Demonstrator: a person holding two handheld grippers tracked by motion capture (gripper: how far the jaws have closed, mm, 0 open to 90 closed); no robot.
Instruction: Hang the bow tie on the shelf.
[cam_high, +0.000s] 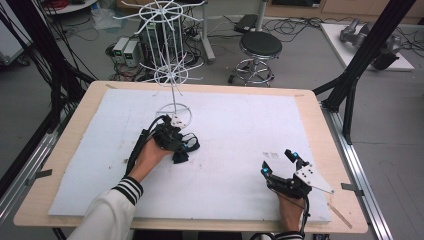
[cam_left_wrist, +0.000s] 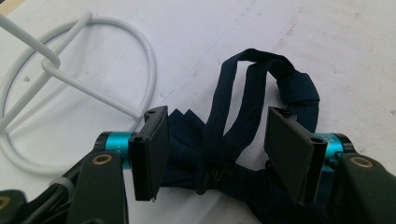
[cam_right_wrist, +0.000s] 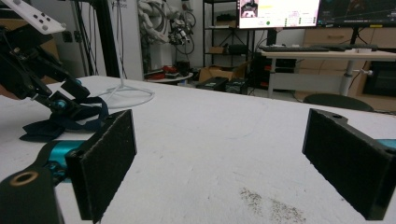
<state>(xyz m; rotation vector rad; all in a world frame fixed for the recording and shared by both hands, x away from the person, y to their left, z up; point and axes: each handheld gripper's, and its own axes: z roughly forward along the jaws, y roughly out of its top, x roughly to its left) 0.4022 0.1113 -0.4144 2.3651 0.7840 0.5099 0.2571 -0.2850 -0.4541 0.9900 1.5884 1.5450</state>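
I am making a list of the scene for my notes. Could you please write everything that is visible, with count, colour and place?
Wire display stand: one, white, far-left part of the table, ring base on the sheet.
Bow tie with strap: one, dark navy, lying on the sheet beside the stand's base, between the left gripper's open jaws.
Foam sheet: one, white, covering most of the tabletop.
Table: one, light wood, edges showing around the sheet.
Stool: one, black seat, on the floor beyond the table.
Left gripper: one, black, at the bow tie.
Right gripper: one, black, open, near-right part of the sheet.
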